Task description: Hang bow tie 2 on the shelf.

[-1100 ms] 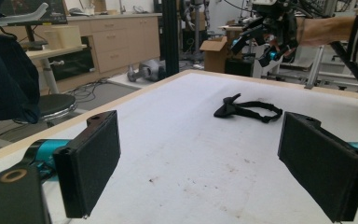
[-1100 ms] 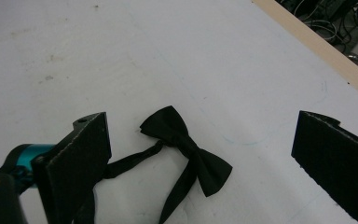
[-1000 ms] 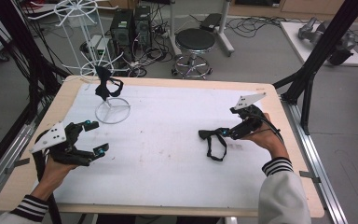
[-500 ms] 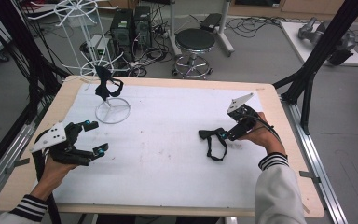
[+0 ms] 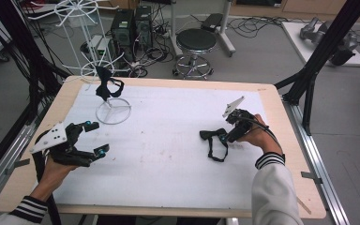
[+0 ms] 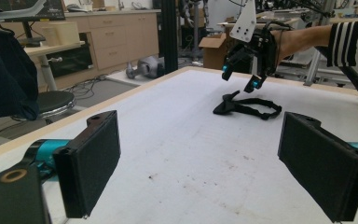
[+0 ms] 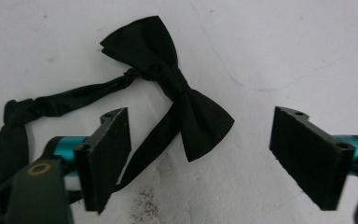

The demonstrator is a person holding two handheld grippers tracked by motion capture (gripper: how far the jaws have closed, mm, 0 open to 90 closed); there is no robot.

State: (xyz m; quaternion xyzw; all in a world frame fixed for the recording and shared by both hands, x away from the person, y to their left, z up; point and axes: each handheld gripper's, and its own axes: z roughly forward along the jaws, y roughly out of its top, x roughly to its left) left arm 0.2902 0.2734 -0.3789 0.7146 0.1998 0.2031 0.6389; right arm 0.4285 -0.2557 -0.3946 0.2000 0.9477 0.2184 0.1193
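A black bow tie with its strap loop lies flat on the white table cover, right of centre. My right gripper hovers just above it, open; in the right gripper view the bow tie lies between and beyond the two pads, untouched. My left gripper is open at the table's left, holding nothing. The left gripper view looks across the table to the bow tie and the right gripper above it. A second black bow tie hangs on a white wire stand.
The wire stand sits at the back left of the table. The wooden table edge frames the white cover. Behind the table are a black stool, computer towers and floor cables. Black frame posts rise at the right.
My right gripper has shifted left and tipped down over the bow tie on the table. The left gripper has barely moved.
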